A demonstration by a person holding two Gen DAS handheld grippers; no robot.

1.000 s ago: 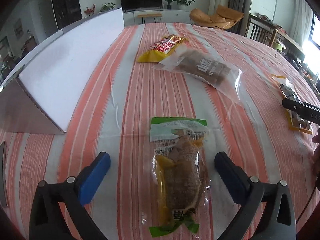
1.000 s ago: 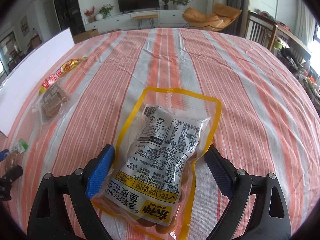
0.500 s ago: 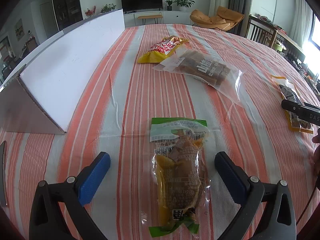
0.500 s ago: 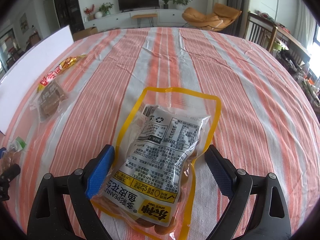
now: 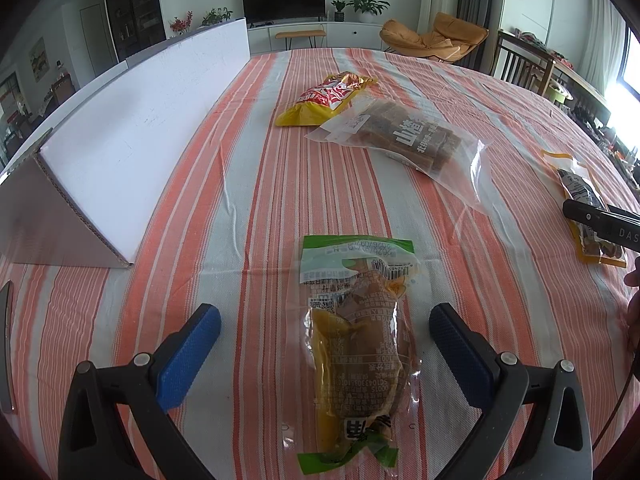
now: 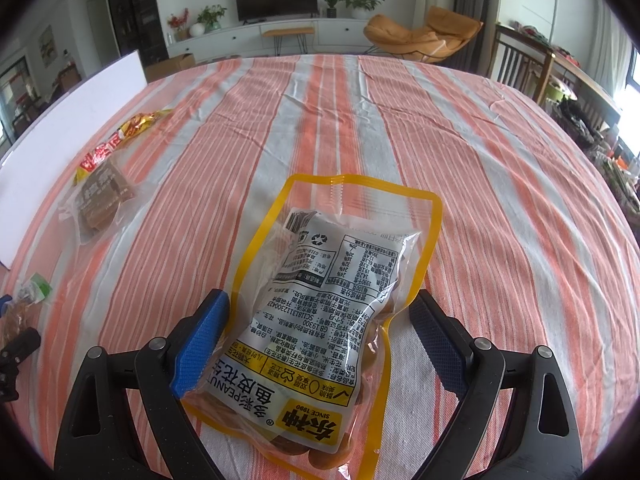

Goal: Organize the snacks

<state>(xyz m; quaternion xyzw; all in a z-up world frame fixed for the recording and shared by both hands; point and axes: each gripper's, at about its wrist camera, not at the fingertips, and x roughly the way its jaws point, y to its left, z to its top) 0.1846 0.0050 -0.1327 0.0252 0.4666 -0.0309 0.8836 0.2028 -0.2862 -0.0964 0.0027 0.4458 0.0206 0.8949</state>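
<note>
A clear packet with green ends and a brown snack inside [image 5: 356, 344] lies flat on the striped tablecloth, between the fingers of my left gripper [image 5: 324, 314]. That gripper is open, and both pads stand well away from the packet. A yellow-edged peanut packet [image 6: 332, 300] lies between the wide-open fingers of my right gripper [image 6: 320, 300]. The blue left pad [image 6: 200, 340] sits at the packet's edge, while the right pad is apart from it. The left wrist view shows the same peanut packet [image 5: 580, 188] at far right.
A yellow-and-red snack bag [image 5: 328, 98] and a clear bag of brown bars [image 5: 404, 136] lie farther up the table. A white cardboard box [image 5: 132, 152] stands along the left side. Chairs and a TV cabinet stand beyond the table.
</note>
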